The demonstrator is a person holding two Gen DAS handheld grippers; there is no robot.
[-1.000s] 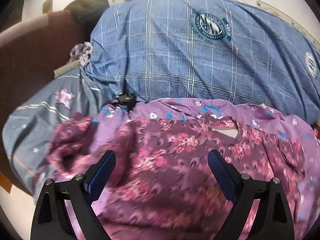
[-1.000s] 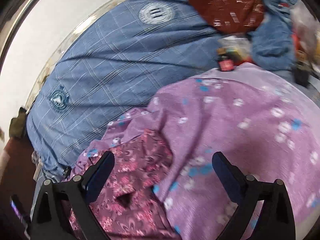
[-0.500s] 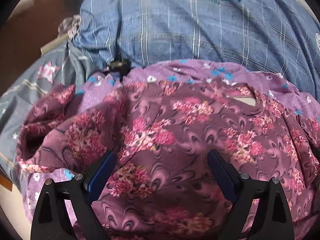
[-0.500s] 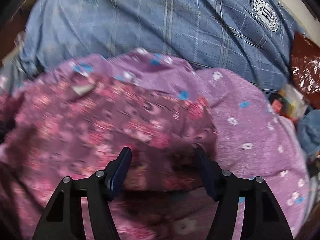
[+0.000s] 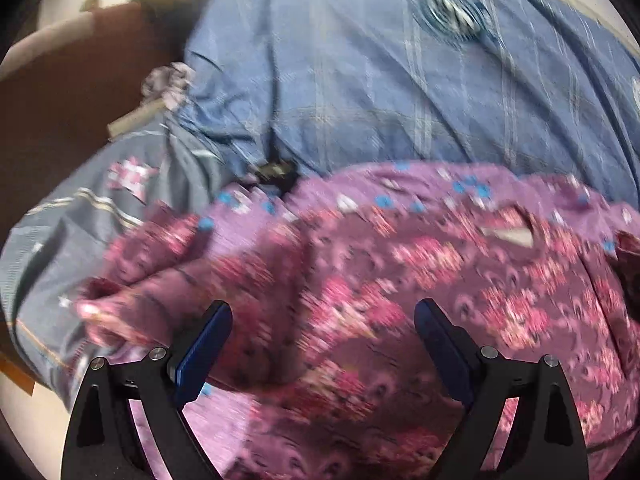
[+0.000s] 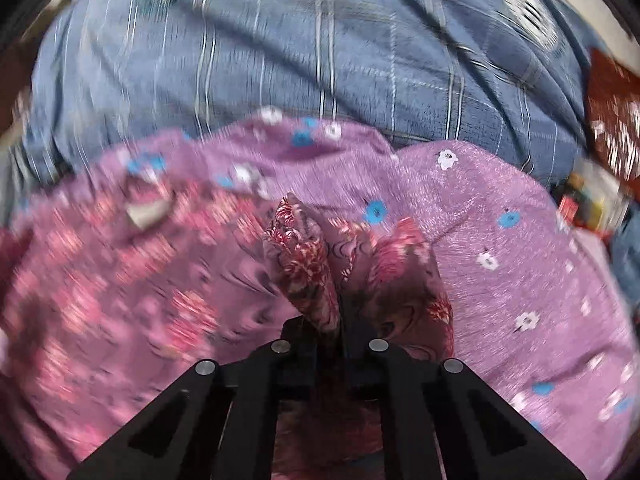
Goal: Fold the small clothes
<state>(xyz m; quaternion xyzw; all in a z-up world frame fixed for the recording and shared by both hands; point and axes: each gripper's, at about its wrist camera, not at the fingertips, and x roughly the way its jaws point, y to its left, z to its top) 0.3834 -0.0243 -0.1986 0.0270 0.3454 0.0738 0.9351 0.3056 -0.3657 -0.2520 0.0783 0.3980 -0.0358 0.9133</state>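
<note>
Now that right gripper (image 6: 340, 316) jaws just snapped shut on bunched edge of floral shirt (image 5: 400, 280), fold can start; shirt lies just below blue pillow (image 5: 380, 72). Left gripper (image 5: 322, 344) jaws wide, empty, over shirt.

**A bedroom at home**

We are looking at a bed: a blue checked duvet (image 5: 380, 80) with round crests is filling the upper frame, a lilac flowered sheet (image 6: 520, 240) is lying across the lower right, and a grey star-print pillow (image 5: 80, 220) is sitting at the left. A brown headboard (image 5: 72, 92) is showing in the upper left.
</note>
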